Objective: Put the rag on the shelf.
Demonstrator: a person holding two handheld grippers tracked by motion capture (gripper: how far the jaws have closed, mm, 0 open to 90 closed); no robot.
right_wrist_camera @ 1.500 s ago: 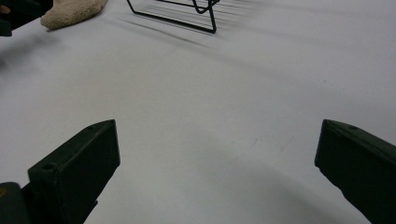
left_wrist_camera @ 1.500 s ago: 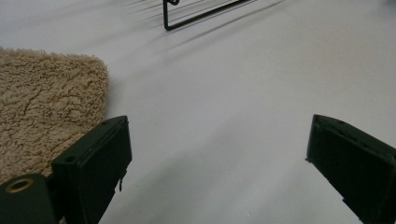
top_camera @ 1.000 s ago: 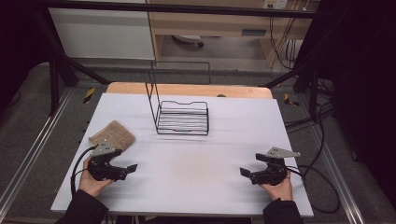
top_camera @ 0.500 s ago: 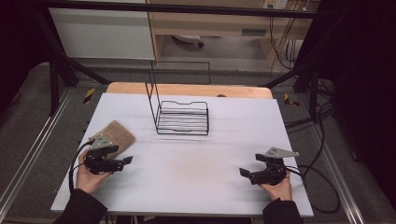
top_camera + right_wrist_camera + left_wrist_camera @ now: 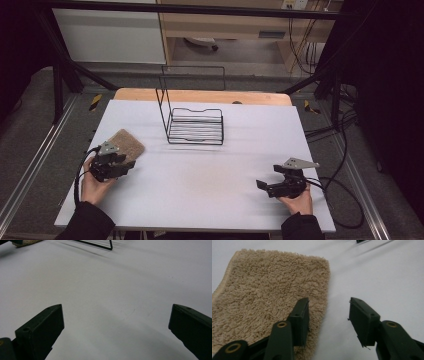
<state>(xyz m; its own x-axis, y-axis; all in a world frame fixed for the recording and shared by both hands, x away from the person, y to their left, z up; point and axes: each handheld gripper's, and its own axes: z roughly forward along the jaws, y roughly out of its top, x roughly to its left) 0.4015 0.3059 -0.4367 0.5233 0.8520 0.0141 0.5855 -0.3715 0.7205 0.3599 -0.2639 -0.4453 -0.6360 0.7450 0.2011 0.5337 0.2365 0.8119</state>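
A tan shaggy towel (image 5: 128,142) lies flat at the left of the white table (image 5: 200,190). My left gripper (image 5: 128,165) is at the towel's near right corner, held low and open. In the left gripper view the towel (image 5: 267,287) spreads under my left gripper (image 5: 328,305); one jaw hangs over the towel's right edge, the other over bare table. Nothing is between the jaws. My right gripper (image 5: 260,184) rests near the front right of the table, pointing left. In the right gripper view my right gripper (image 5: 116,311) stands wide open over bare table.
A black wire rack (image 5: 195,125) with a tall back frame stands at the far middle of the table; its front corner (image 5: 100,243) appears at the top of the right gripper view. Cables trail off the right edge. A wooden strip (image 5: 200,96) runs behind the table.
My left gripper has moved up and left toward the towel, and one jaw now reaches over the towel's edge. The right gripper has stayed almost still.
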